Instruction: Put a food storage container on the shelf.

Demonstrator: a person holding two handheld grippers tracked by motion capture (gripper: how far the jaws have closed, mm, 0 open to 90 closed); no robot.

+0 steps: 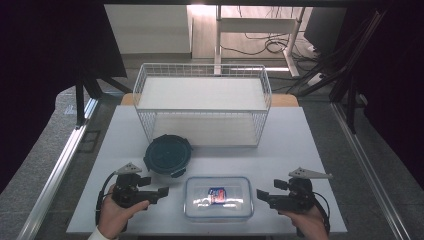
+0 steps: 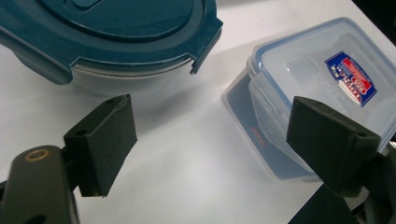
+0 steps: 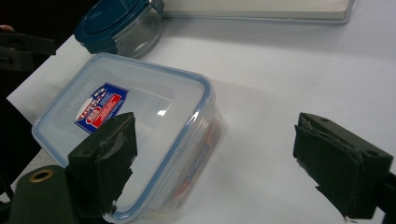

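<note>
A clear rectangular container with a blue-rimmed lid and a label [image 1: 218,198] [image 2: 322,84] [image 3: 135,126] lies on the white table [image 1: 295,150] near its front edge. Behind it to the left stands a round glass container with a dark teal lid [image 1: 167,155] [image 2: 112,32] [image 3: 119,25]. My left gripper [image 1: 162,191] [image 2: 212,140] is open just left of the rectangular container, nothing between its jaws. My right gripper [image 1: 261,195] [image 3: 215,154] is open on the container's right, jaws apart and holding nothing.
A white wire basket with two shelves [image 1: 202,102] stands at the back middle of the table. A metal rail [image 1: 60,165] runs along the table's left side, another along the right. Bare tabletop lies on both sides of the basket.
</note>
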